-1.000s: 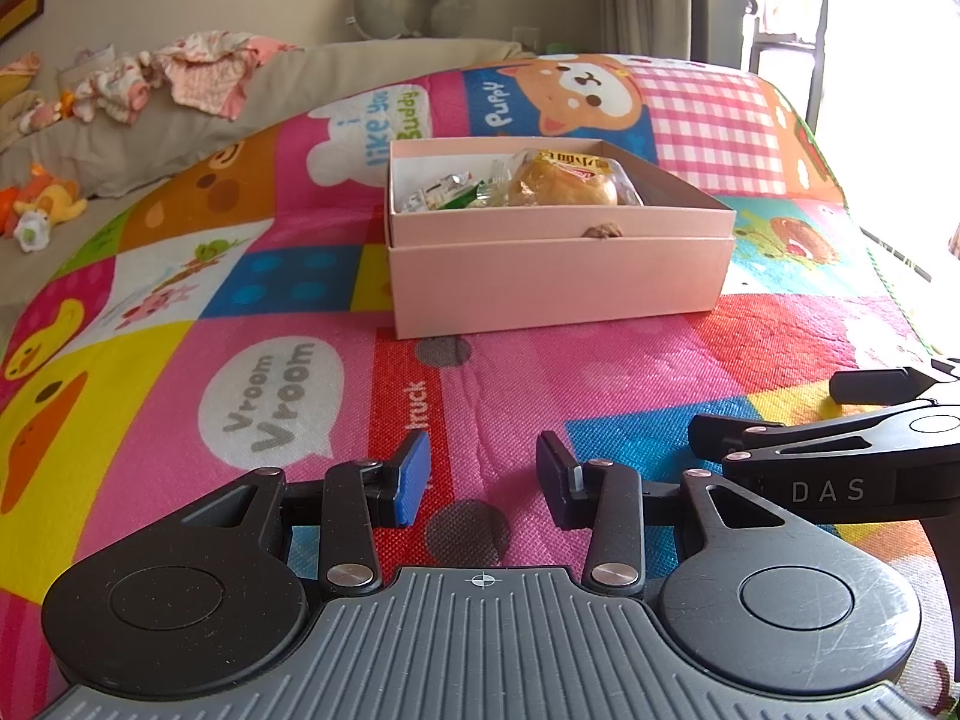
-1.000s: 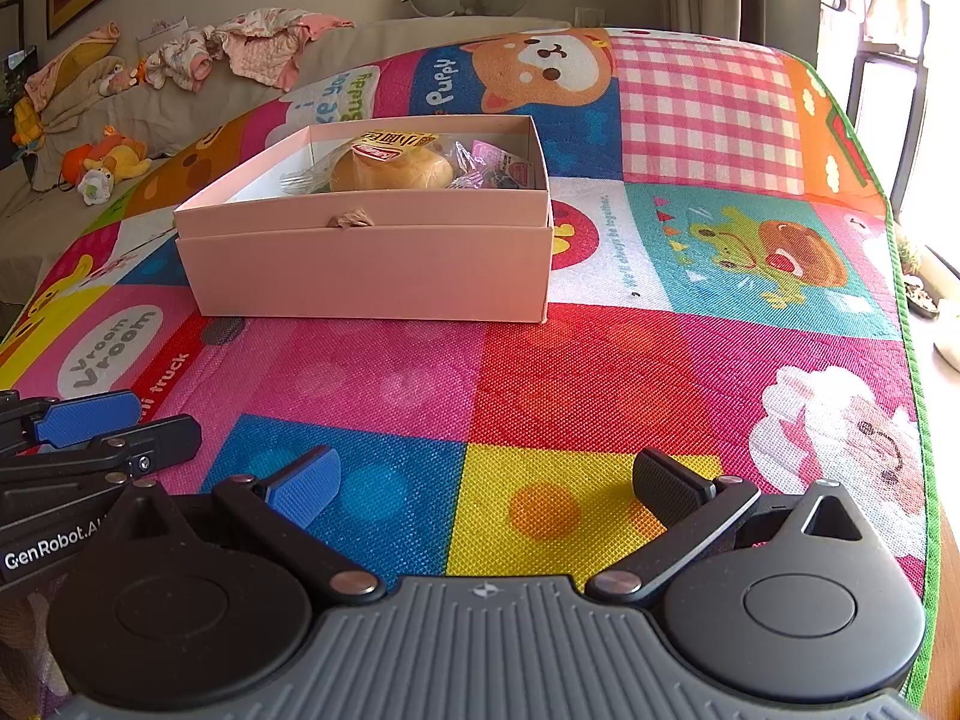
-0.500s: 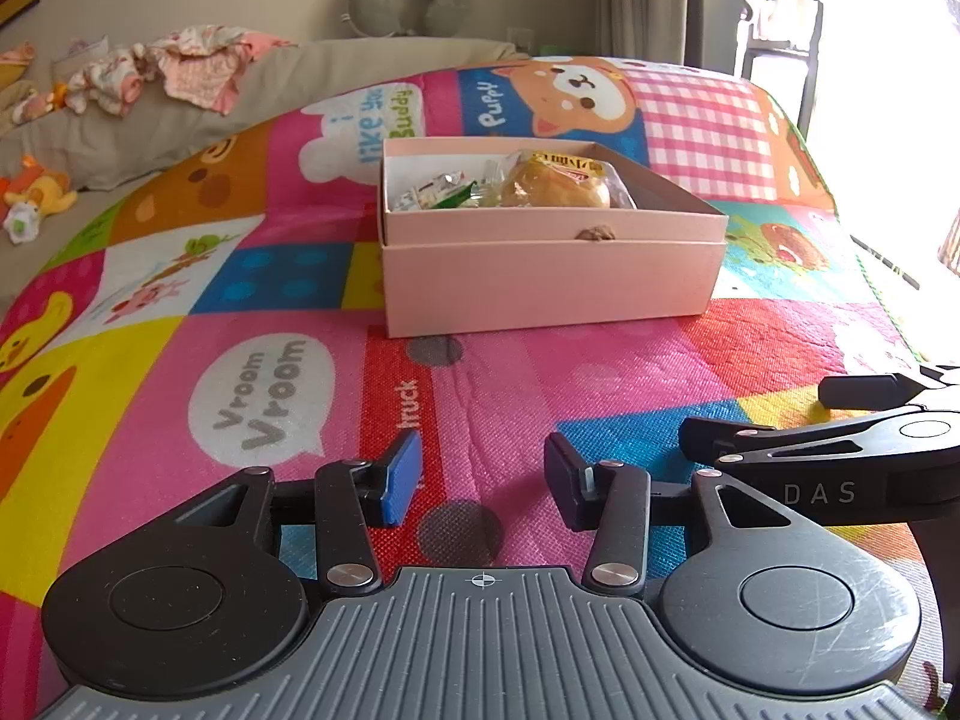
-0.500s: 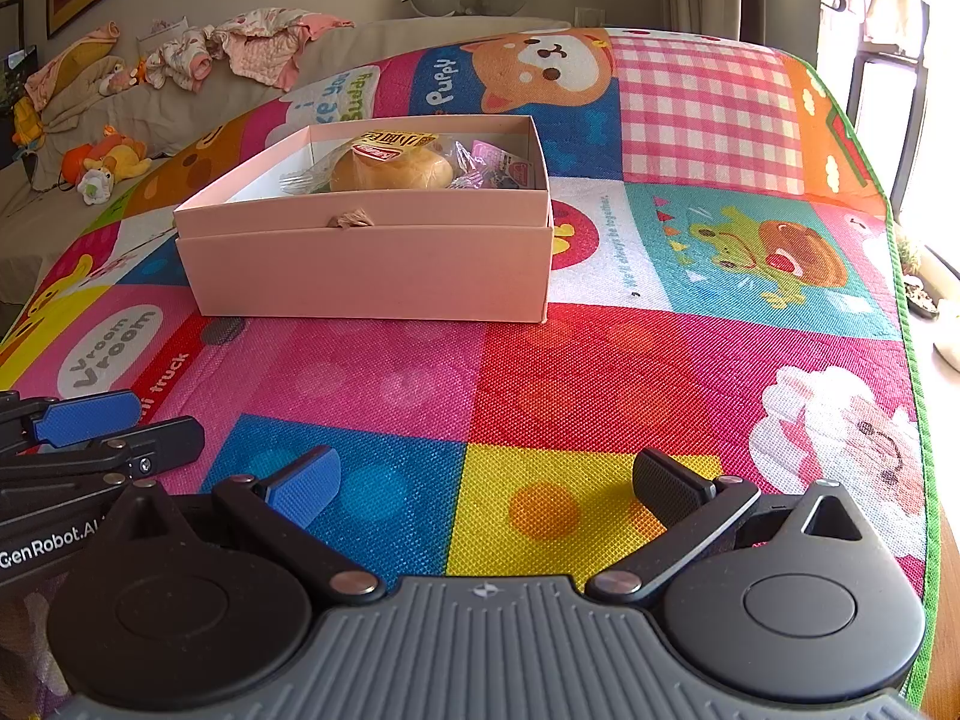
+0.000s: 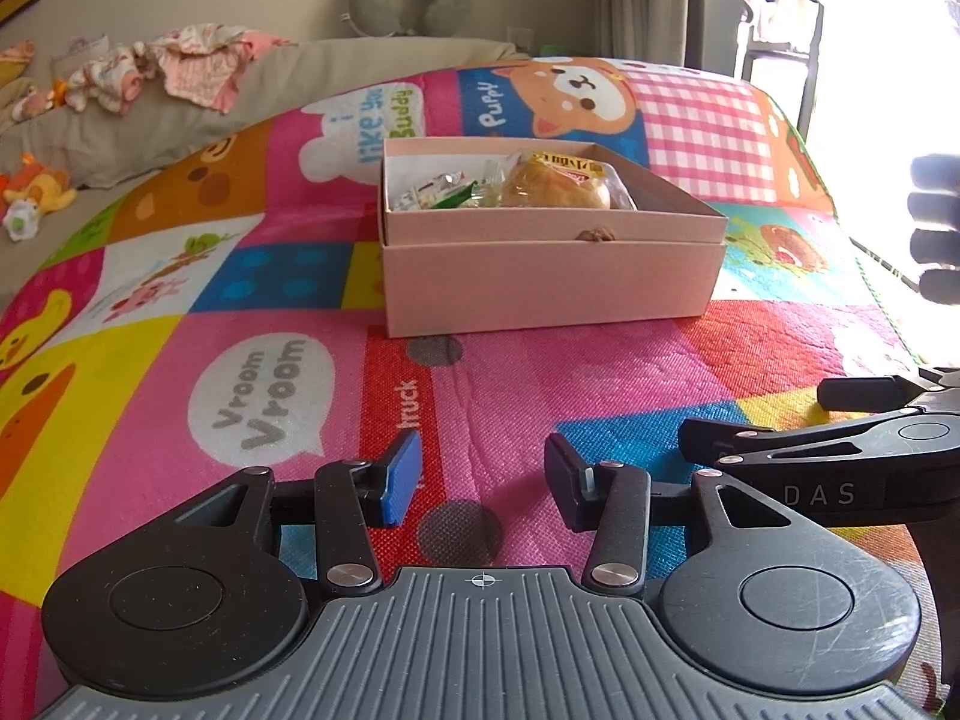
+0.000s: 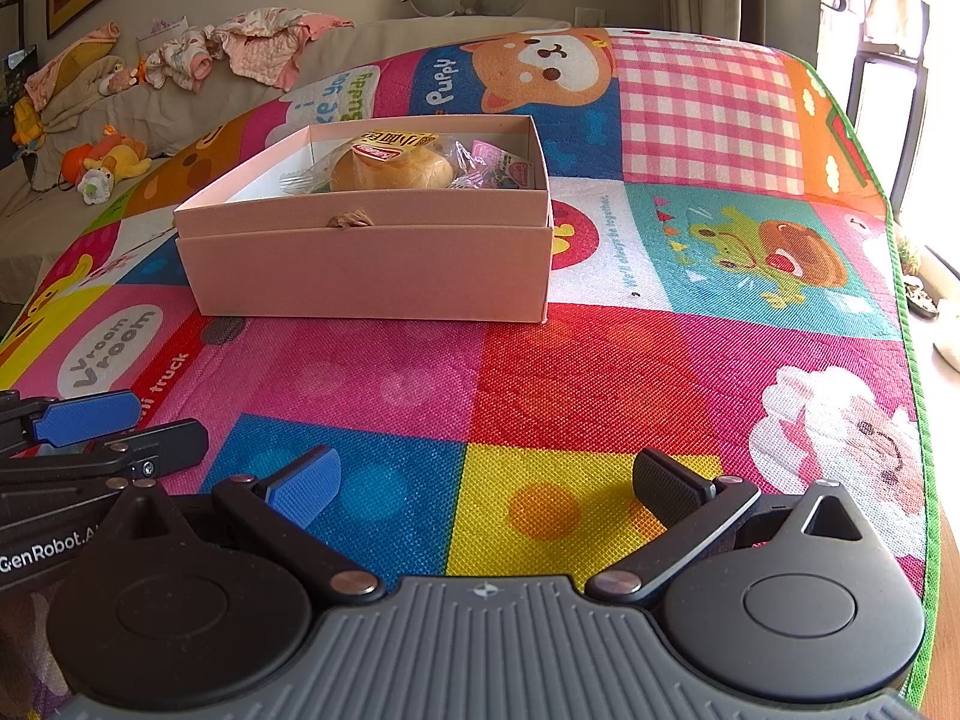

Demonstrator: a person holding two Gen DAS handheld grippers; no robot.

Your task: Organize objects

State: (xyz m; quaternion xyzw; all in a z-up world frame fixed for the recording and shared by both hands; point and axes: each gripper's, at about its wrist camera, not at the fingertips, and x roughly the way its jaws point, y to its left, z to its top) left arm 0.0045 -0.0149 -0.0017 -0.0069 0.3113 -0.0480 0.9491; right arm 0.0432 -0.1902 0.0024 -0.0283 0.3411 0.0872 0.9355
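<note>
Both grippers hover low over the mat, empty: the left gripper (image 5: 480, 477) has its jaws parted a modest way, the right gripper (image 6: 489, 486) spread wide. Each has one blue ribbed pad and one black; "GenRobot.A" and "DAS" are printed on their black arms.

Largest is the woven play mat (image 6: 600, 372), a patchwork of bright squares printed with "Vroom Vroom", "truck", "Puppy", "i like you Buddy", a shiba face, a frog, a sheep and pink gingham.

Ahead of both grippers, well apart from them, sits the pink cardboard box (image 6: 372, 264), matte and rectangular, open on top, with a small brown knot on its front edge. Inside it lies a round bun (image 6: 393, 171) in clear wrap with a yellow-and-red label, beside crinkled green-and-white packets (image 5: 444, 195) and a pink packet (image 6: 501, 168).
</note>
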